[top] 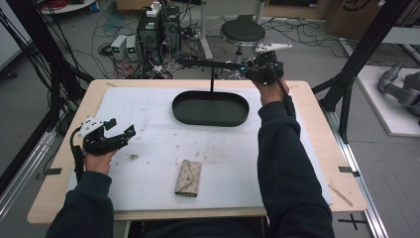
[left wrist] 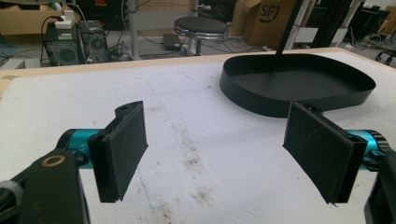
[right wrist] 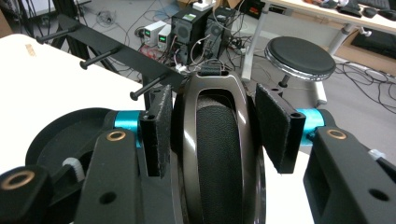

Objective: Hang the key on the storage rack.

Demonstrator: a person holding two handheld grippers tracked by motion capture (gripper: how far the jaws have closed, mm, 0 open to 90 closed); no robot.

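A dark, glossy pair of headphones (right wrist: 219,140) sits between the jaws of my right gripper (right wrist: 215,100), which is shut on it; the black ear cushion faces the camera. In the high view my right gripper (top: 258,67) is raised at the table's far edge, at the right end of a black stand bar (top: 208,63). The bar (right wrist: 116,51) carries three pegs. The stand's post rises from a black oval base tray (top: 210,121). My left gripper (top: 119,130) is open above the white mat at the left; its pads (left wrist: 123,149) hold nothing. The tray (left wrist: 261,105) lies ahead of it to the right.
A beige patterned wallet (top: 188,177) lies on the white mat (top: 148,114) near the front edge. Beyond the table stand a black round stool (top: 242,32), computer towers (top: 153,29) and loose cables. Dark frame posts (top: 366,44) rise at the right.
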